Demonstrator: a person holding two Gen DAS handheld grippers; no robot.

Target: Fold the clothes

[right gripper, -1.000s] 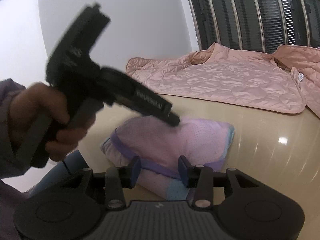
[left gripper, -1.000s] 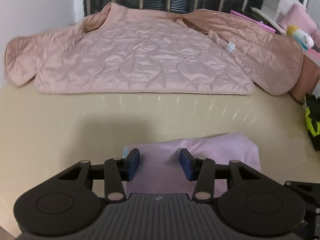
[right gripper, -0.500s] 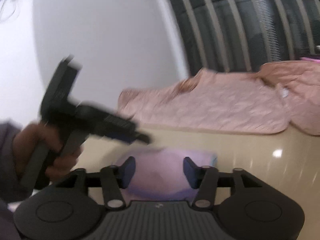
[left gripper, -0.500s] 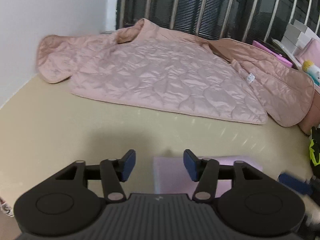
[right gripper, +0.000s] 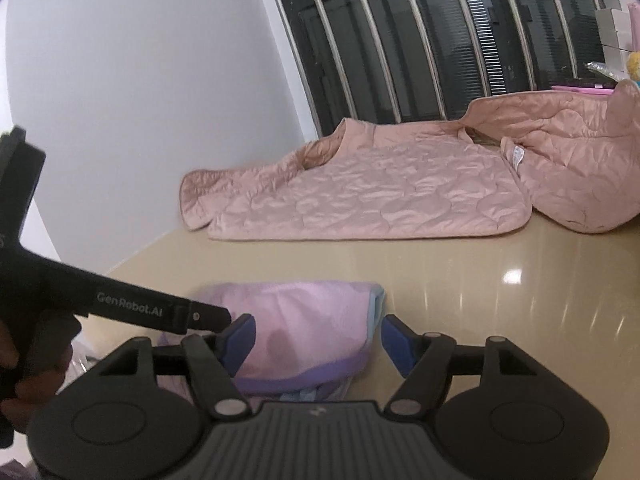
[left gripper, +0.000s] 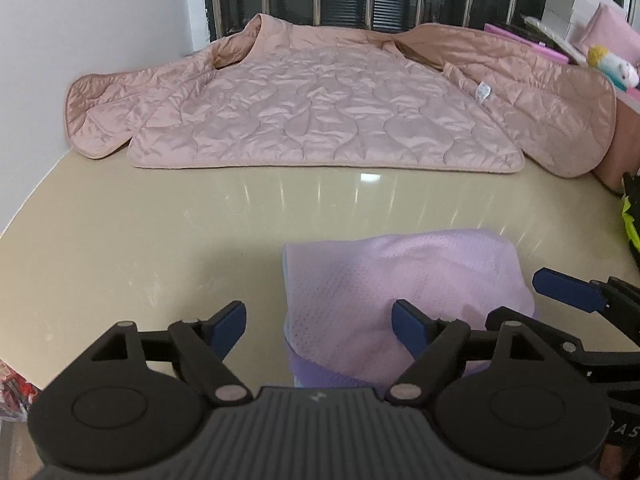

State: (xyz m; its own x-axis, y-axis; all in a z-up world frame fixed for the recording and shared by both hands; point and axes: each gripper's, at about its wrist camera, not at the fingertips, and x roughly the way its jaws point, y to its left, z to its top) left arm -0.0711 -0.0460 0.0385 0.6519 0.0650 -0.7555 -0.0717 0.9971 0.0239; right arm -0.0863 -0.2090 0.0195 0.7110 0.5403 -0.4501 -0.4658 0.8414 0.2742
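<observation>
The folded lilac top [left gripper: 404, 296] lies on the beige counter [left gripper: 160, 220], near its front edge. The left claw [left gripper: 318, 322] has just been opening and stands wide, its pads clear of the cloth. The right claw [right gripper: 316, 340] has also been opening; the top lies between its blue pads, unpressed. A pink quilted jacket [left gripper: 320, 120] is spread well behind.

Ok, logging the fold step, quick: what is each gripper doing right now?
Left gripper: open, jaws just widened, holding nothing, above the folded purple shirt.
Right gripper: open, jaws just widened, shirt between them, not gripped.
</observation>
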